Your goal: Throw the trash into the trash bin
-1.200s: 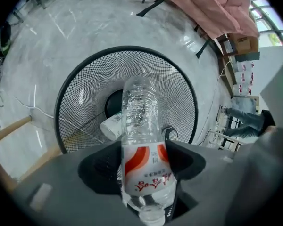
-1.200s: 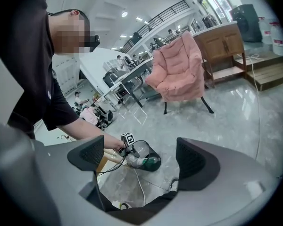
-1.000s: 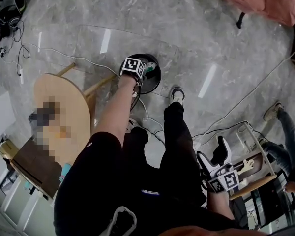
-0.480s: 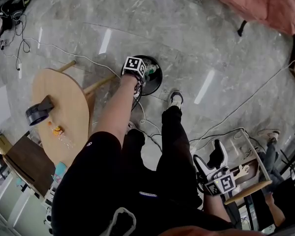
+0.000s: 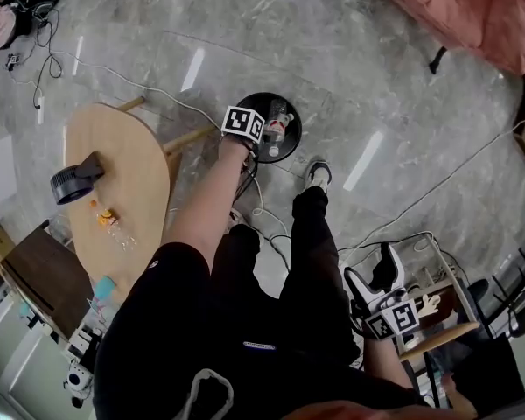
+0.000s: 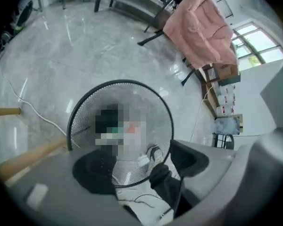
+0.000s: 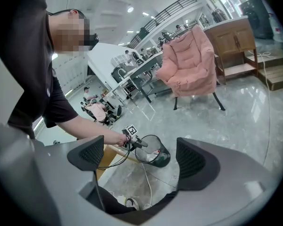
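The black mesh trash bin (image 5: pixel 289 143) stands on the marble floor by the wooden table. A pale bottle-like piece of trash (image 5: pixel 277 123) lies inside it. My left gripper (image 5: pixel 258 136) hangs over the bin's near rim. In the left gripper view this gripper (image 6: pixel 141 166) is open and empty, with the bin (image 6: pixel 80 114) directly below. My right gripper (image 5: pixel 387 280) is low at my right side, far from the bin. It is open (image 7: pixel 141 159) with nothing between its jaws, and past them I see the bin (image 7: pixel 162 160) and the left gripper (image 7: pixel 137 143).
The round wooden table (image 5: pixel 136 160) at the left carries a black fan-like object (image 5: pixel 73 183), an orange wrapper (image 5: pixel 105 218) and clear plastic (image 5: pixel 122 237). Cables (image 5: pixel 267 213) trail across the floor. A wire rack (image 5: pixel 437 309) stands by my right hand. A pink armchair (image 7: pixel 188 65) is farther off.
The left gripper has shifted slightly right over the bin, and a pale bottle now shows inside the bin. The right gripper has barely moved.
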Demonstrator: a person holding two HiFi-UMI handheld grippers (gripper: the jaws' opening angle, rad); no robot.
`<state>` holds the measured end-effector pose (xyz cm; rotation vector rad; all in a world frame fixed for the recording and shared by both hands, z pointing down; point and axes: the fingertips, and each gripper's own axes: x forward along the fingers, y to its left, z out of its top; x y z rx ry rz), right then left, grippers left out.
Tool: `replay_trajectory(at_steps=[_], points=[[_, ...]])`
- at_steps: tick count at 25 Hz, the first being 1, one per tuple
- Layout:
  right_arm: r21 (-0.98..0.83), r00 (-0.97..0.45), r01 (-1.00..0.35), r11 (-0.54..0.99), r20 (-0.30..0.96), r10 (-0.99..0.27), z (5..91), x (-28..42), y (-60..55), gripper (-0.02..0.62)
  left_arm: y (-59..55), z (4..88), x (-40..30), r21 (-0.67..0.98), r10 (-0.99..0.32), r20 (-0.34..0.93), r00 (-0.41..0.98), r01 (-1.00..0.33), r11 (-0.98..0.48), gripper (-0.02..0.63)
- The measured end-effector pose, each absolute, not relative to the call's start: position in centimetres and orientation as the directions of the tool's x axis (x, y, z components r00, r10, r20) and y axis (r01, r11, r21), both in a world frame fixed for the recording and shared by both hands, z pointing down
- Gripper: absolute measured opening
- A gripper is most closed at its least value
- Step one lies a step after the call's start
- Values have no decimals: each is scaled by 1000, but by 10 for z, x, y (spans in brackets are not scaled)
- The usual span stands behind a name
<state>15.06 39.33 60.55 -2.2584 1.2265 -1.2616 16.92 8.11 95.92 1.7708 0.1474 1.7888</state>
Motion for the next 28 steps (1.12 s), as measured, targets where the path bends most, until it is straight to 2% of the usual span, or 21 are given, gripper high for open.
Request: replay_trajectory(at_steps=[4,6,10,13,17,21,25,28], points=[[-608,189,-595,-526,531,-826,585,142,355,508,93,894,148,598,522,801,292,-355,-719,361],[-613,136,-644,-459,498,-857,572,143,323,508,83,860,128,606,492,790,366,-352,-713,361],[-605,18,-730,-318,449,-894,547,139,261,508,32,794,82,519,307,802,511,-343,-783,348],[-596,-55,-766,-243,437,-898,535,120,222,508,-14,749,32,407,155,817,555,-367,-836,331],[-596,-207,-796,-106,433,-878,532,91,170,508,-72,703,-50,185,-117,827,550,-463,-867,318],[-594,-335,-804,16,431,-838,529,50,135,508,-119,673,-149,32,-383,785,487,-649,-760,318],[-597,-424,-796,104,426,-799,525,1,110,508,-150,678,-265,-133,-518,811,272,-776,-616,340],[-604,-468,-784,142,426,-774,521,-23,96,508,-160,696,-323,-175,-522,838,158,-829,-531,368]])
